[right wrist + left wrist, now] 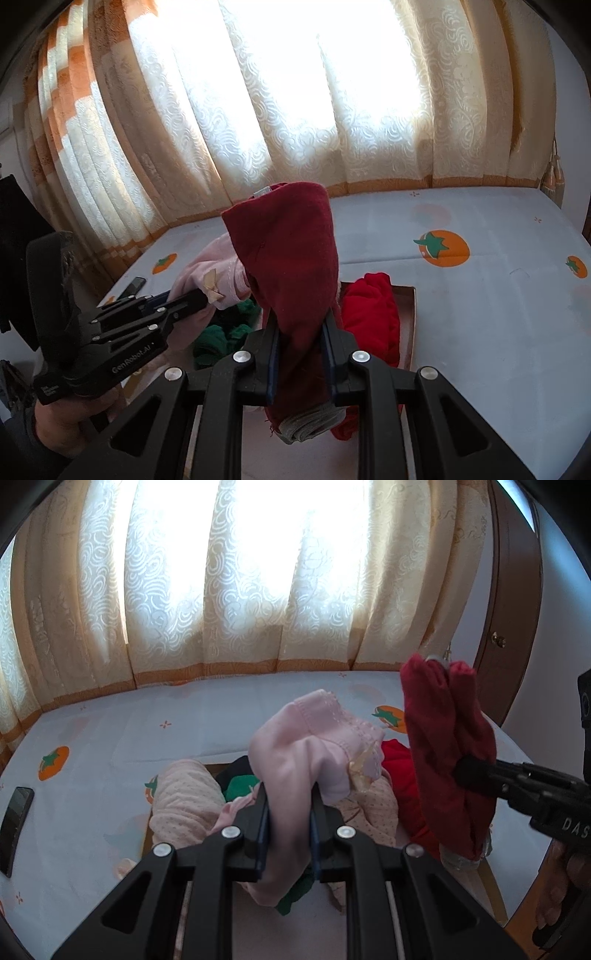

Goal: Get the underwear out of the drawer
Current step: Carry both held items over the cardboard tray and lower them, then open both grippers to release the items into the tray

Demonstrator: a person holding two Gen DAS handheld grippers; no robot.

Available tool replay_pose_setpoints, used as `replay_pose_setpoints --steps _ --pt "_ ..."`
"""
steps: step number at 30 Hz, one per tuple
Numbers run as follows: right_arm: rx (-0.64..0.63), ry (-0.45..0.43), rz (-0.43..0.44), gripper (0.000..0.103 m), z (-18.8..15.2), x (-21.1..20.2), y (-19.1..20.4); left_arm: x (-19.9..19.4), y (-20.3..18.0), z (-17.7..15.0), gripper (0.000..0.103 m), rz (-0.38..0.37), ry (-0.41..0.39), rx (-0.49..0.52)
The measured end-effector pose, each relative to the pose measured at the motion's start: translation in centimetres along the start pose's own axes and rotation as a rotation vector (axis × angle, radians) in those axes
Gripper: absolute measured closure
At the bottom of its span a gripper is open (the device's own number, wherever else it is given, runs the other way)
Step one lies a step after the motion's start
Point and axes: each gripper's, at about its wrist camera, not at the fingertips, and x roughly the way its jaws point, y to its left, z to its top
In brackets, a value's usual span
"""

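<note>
My left gripper [289, 794] is shut on pale pink underwear [317, 738] with a lace band and a small bow, lifted above the open drawer [408, 325]. My right gripper [300, 317] is shut on dark red underwear [291, 251] with a grey waistband hanging below the fingers. In the left wrist view the dark red underwear [447, 746] hangs at the right in the right gripper [469, 773]. In the right wrist view the left gripper [201, 295] holds the pink underwear [210, 273] at the left. The drawer holds bright red cloth [373, 314], green cloth [225, 332] and pink dotted cloth [184, 797].
A bed sheet [110, 731] printed with orange fruit lies behind the drawer. A dark phone [16, 823] rests on it at the left. Patterned curtains [221, 590] cover a bright window. A brown wooden door [513, 609] stands at the right. A hand [74, 424] grips the left tool.
</note>
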Motion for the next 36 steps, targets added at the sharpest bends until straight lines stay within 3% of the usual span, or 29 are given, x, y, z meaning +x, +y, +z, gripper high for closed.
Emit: replay_pose_setpoints --steps 36 --pt "0.011 0.089 -0.039 0.081 -0.4 4.7 -1.0 4.3 -1.1 0.0 0.086 0.026 0.099 0.04"
